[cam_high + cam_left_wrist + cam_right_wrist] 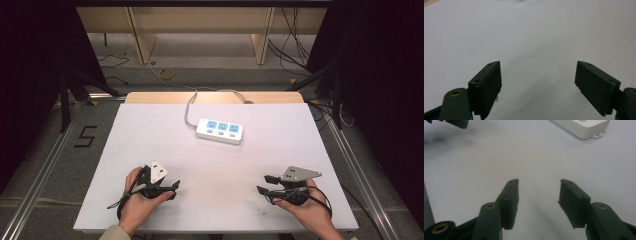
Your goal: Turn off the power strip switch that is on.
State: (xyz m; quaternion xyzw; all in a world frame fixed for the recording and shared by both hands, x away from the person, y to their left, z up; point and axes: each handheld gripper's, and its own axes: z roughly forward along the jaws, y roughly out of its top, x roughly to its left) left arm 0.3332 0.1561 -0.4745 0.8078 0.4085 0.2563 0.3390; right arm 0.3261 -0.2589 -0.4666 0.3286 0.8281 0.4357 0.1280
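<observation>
**Two open grippers rest on a white table, a power strip lying beyond them**

At the near left of the white rectangular table (150,135), we see the person's left hand (135,200) holding the left gripper (175,190), a black two-jaw tool with a pale three-cornered plate on top. Its jaws point toward the table's middle. In the left gripper view (537,82) they stand wide apart with bare white tabletop between them, holding nothing.

Farther back, near the table's centre, lies the white plastic power strip (220,130) with three blue-faced sockets. Its grey cable (189,107) curves off the far edge. It is well apart from both grippers.

At the near right, the right hand (307,207) holds the right gripper (264,184), jaws pointing left. In the right gripper view (539,195) its jaws are spread and empty, and one end of the power strip (584,128) shows at the upper right.
</observation>
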